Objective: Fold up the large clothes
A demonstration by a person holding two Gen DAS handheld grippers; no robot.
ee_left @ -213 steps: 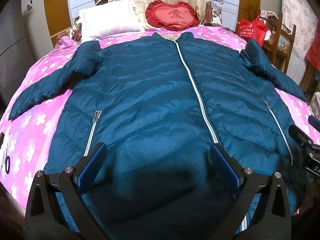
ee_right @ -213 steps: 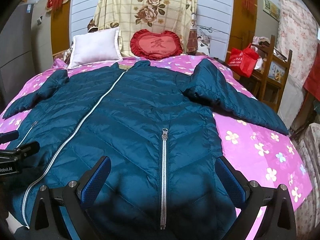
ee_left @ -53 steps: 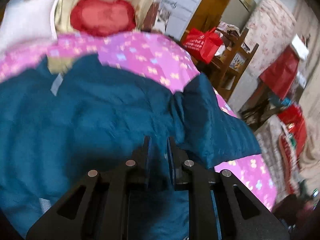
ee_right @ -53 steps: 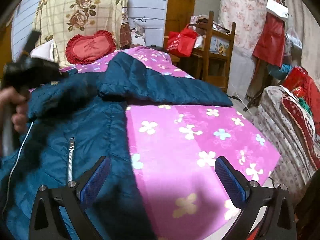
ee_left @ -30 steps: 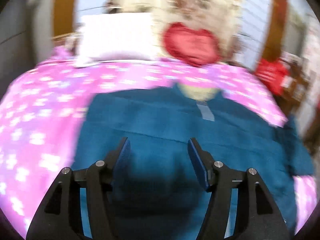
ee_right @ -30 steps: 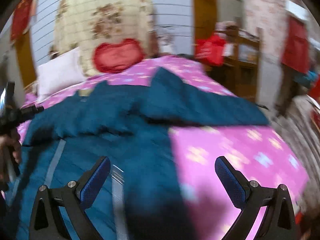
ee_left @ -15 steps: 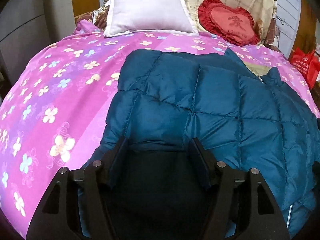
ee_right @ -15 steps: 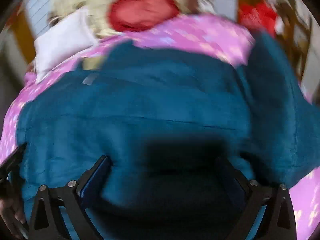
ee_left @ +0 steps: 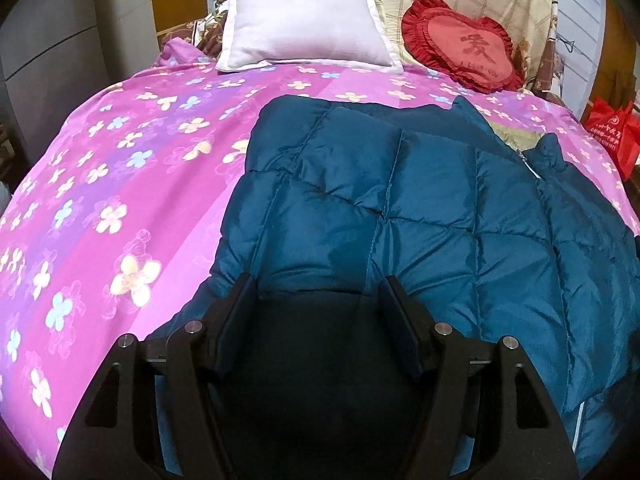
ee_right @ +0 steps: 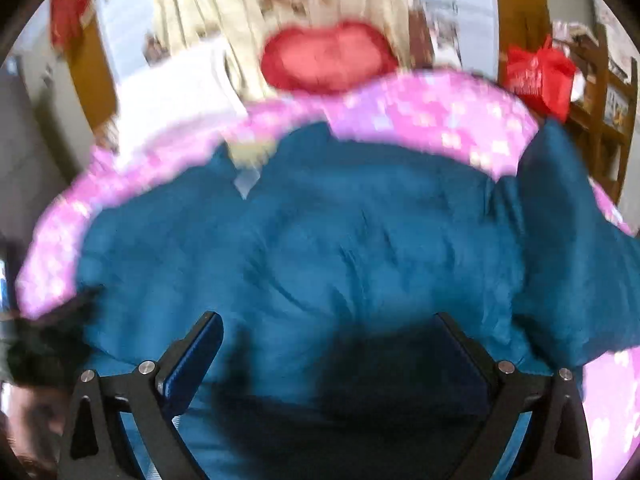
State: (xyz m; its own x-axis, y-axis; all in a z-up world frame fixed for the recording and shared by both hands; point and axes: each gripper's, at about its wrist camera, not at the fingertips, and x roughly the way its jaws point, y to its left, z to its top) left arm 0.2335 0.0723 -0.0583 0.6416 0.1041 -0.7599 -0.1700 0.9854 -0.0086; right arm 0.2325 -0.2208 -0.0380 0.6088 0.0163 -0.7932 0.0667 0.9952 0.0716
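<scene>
A teal quilted jacket (ee_left: 420,208) lies on the pink flowered bedspread (ee_left: 120,168), its left half folded over so the inner lining faces up. My left gripper (ee_left: 316,296) hovers low over the folded part's near edge. Its jaws stand apart and press on nothing. The blurred right wrist view shows the jacket (ee_right: 340,240) spread beneath my right gripper (ee_right: 328,328), which is wide open and empty. One sleeve (ee_right: 568,240) hangs out to the right. A dark blurred shape with a hand sits at that view's left edge.
A white pillow (ee_left: 304,20) and a red heart cushion (ee_left: 464,48) lean at the head of the bed. A red bag (ee_right: 536,76) and wooden shelves (ee_right: 608,92) stand to the right. A grey cabinet (ee_left: 48,60) is at the left.
My left gripper has let go of the jacket, opened and sunk toward the folded edge. The right gripper swung left from the bare bedspread to over the jacket.
</scene>
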